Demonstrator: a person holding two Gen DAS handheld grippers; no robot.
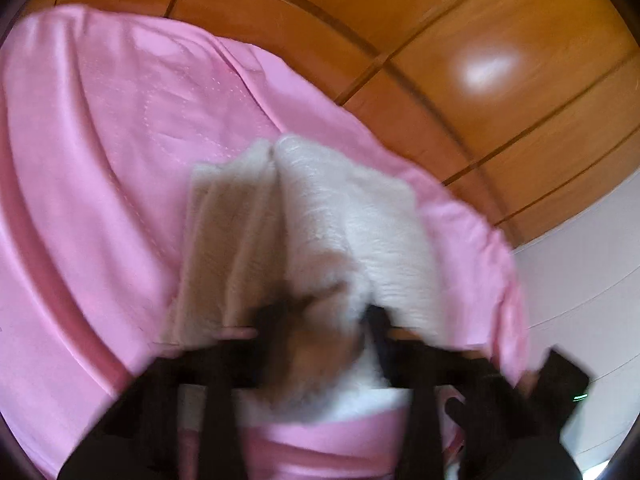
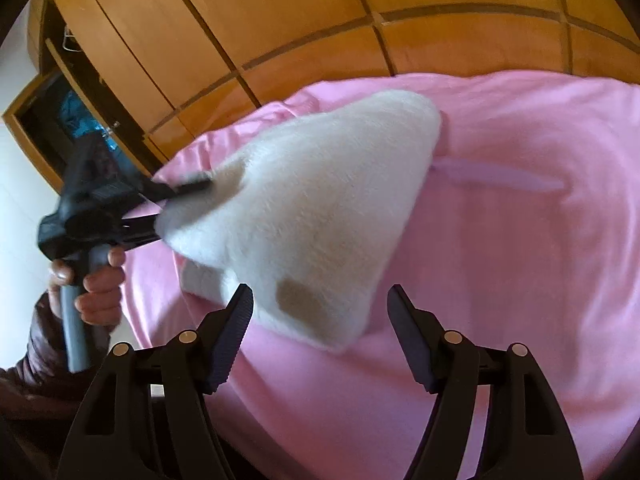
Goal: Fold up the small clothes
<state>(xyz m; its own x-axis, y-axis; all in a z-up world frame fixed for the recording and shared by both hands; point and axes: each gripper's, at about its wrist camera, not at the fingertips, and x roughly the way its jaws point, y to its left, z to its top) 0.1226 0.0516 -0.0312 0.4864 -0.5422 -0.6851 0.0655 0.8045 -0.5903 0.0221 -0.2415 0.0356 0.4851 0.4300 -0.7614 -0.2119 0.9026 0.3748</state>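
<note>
Evidently mid-fold, the left gripper (image 2: 176,204) pinches the fleece (image 2: 312,208) edge, lifting it off the pink sheet (image 2: 520,240) to carry it over; the right gripper (image 2: 320,320) waits wide open, empty.

Glossy orange-brown wooden wardrobe (image 2: 304,20) with dark panel seams, one door ajar (image 2: 52,128) at left, bed in pink sheet (image 2: 520,200), white wall (image 1: 592,248), light glare on wood.

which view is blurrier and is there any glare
Left wrist view is blurrier: the left gripper and the fuzzy white garment it grips are smeared, with glare on the wooden wardrobe. Right wrist view is sharper; the right gripper is crisp and open.
</note>
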